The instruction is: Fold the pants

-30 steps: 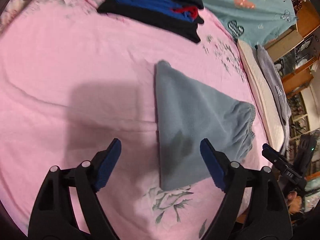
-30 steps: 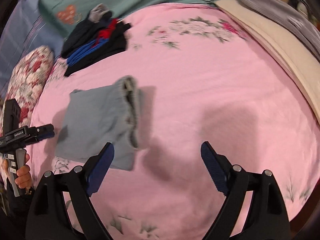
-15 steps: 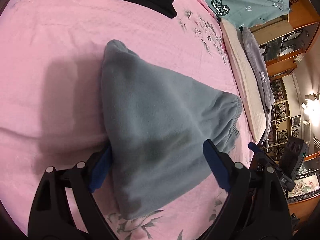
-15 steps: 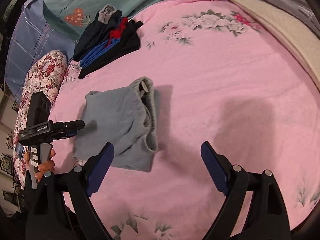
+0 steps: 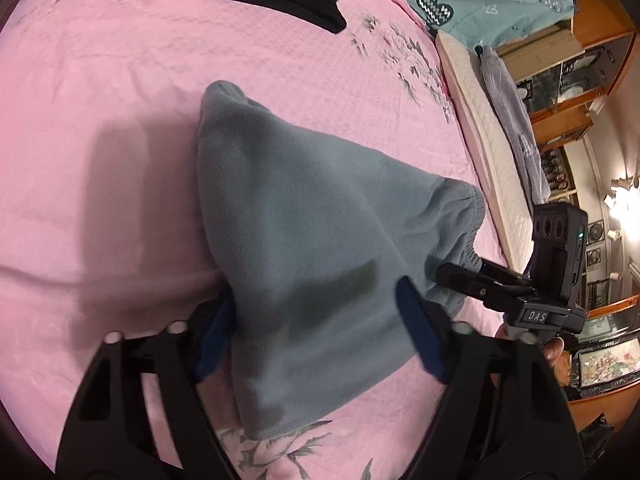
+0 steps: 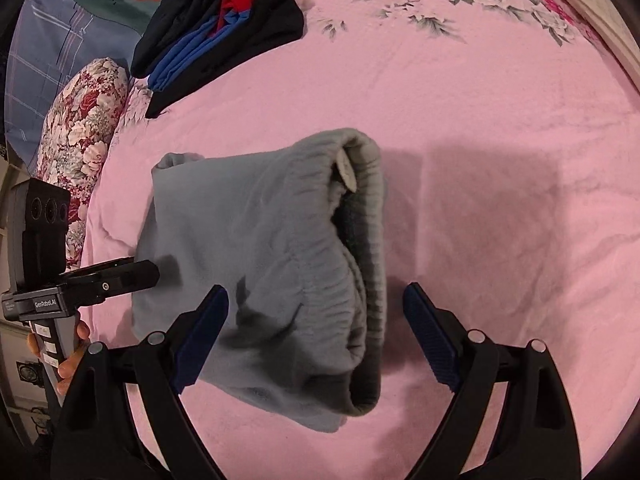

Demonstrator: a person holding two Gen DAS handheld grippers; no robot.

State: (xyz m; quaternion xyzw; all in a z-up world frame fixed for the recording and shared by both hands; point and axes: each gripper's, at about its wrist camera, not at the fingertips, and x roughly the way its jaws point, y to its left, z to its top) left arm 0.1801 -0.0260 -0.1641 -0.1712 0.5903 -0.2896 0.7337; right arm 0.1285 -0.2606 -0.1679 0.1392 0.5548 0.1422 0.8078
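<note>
The grey-blue fleece pants (image 5: 312, 240) lie folded into a compact bundle on the pink bedsheet (image 5: 100, 140). My left gripper (image 5: 320, 332) is open and straddles the bundle's near end, its left fingertip (image 5: 216, 340) tucked against the folded edge. My right gripper (image 6: 316, 328) is also open, with the elastic waistband (image 6: 368, 220) end of the pants (image 6: 260, 240) between its fingers. Each view shows the other gripper from the side: the right gripper (image 5: 460, 276) touches the waistband, and the left gripper (image 6: 148, 274) rests at the opposite edge, held by a hand.
A stack of folded black, blue and red clothes (image 6: 224, 32) sits at the far side of the bed. A floral pillow (image 6: 80, 140) lies to the left, and a cream quilted pad (image 5: 488, 152) with a grey garment runs along the right edge. Wooden cabinets (image 5: 580, 80) stand beyond.
Both grippers have come down and in toward the pants from opposite ends. The bundle now sits between each pair of open fingers; it has not moved.
</note>
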